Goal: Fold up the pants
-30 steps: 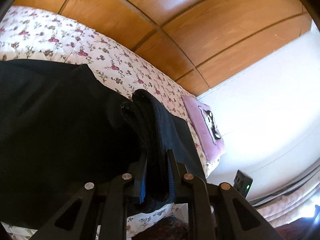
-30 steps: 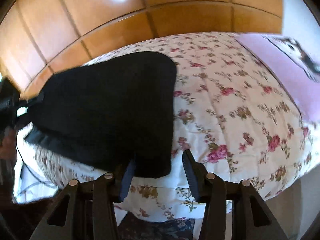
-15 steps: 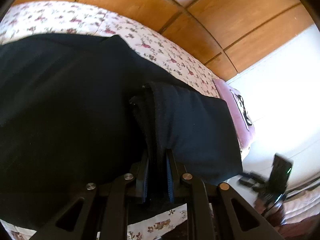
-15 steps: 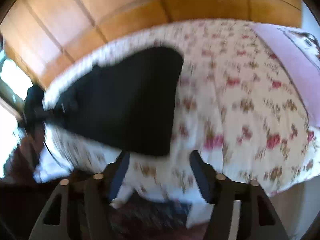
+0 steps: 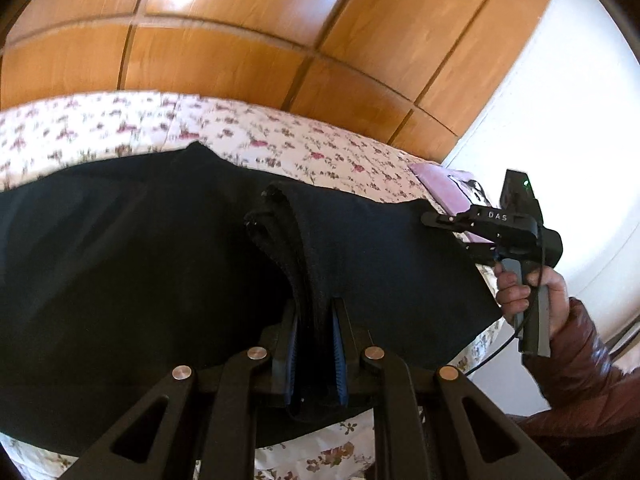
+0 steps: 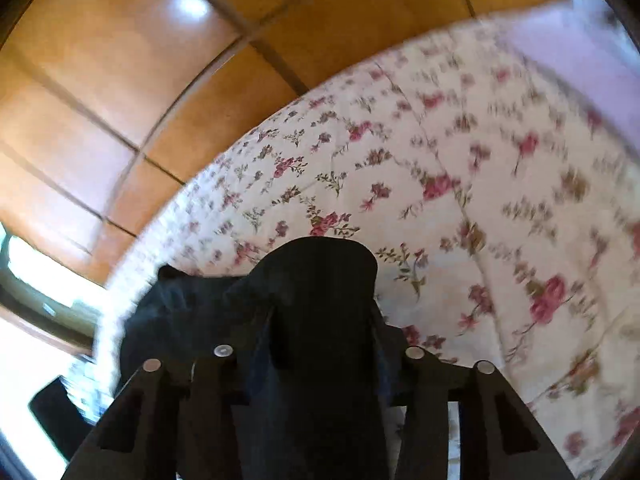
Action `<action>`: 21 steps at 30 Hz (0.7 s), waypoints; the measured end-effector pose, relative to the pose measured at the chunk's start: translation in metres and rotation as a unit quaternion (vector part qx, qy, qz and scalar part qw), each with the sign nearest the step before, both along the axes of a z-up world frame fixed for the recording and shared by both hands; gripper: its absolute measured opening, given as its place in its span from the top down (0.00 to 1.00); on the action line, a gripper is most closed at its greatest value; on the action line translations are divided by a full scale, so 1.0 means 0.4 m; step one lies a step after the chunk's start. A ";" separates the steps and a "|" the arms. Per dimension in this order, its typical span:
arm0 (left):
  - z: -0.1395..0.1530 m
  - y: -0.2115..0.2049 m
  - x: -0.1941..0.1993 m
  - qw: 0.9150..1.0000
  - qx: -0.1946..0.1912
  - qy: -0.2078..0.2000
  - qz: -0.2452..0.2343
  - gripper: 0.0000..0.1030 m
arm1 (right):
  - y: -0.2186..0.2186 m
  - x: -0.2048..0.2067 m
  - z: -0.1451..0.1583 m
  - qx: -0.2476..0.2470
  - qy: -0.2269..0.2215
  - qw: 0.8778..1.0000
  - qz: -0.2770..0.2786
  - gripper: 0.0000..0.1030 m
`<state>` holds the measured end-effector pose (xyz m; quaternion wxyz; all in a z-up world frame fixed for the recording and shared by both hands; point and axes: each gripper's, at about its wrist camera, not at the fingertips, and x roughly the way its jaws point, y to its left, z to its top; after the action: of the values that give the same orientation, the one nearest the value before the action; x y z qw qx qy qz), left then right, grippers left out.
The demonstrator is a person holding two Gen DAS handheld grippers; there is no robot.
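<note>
Black pants (image 5: 120,264) lie across a floral bedspread (image 5: 280,140). My left gripper (image 5: 314,320) is shut on a bunched fold of the pants at their near edge. My right gripper (image 5: 436,220) shows in the left wrist view at the pants' far right corner, held by a hand. In the right wrist view the pants (image 6: 320,300) drape between and over the fingers of the right gripper (image 6: 320,344), hiding the tips. The cloth fills the gap between the jaws, which stand fairly wide apart.
A wooden panelled wardrobe (image 5: 240,40) stands behind the bed. A purple pillow (image 5: 444,188) lies at the bed's right end, by a white wall (image 5: 560,120). The bedspread (image 6: 480,200) stretches out to the right of the pants.
My right gripper, open and off the pants before, has moved onto the pants' corner, and cloth now lies between its fingers. The left gripper stays shut on its fold and has tilted.
</note>
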<state>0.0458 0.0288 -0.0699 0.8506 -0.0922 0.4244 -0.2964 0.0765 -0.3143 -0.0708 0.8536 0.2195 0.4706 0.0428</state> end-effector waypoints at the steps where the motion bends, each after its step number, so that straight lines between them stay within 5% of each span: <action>1: -0.013 -0.006 0.004 1.000 0.018 0.006 0.001 0.86 | 0.015 0.007 -0.016 -0.031 0.001 0.999 0.007 0.57; 5: -0.063 0.000 0.034 0.998 0.000 0.059 0.024 0.84 | 0.027 0.013 -0.005 -0.062 0.000 0.998 0.005 0.45; 7: -0.063 0.021 0.041 0.996 -0.019 0.077 0.035 0.75 | 0.012 0.011 0.000 -0.058 0.009 0.998 -0.002 0.33; 13: -0.042 0.102 0.009 0.992 -0.059 0.090 0.069 0.67 | 0.029 -0.083 0.112 -0.101 -0.067 0.992 -0.026 0.33; 21: -0.012 0.250 -0.046 0.979 -0.085 0.091 0.160 0.67 | 0.312 -0.067 0.135 -0.058 -0.107 0.978 0.167 0.35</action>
<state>0.0272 0.1289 -0.0746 0.8338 -0.2571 0.4534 -0.1820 0.0498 -0.1896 -0.0167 0.8910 0.0821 0.4082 0.1809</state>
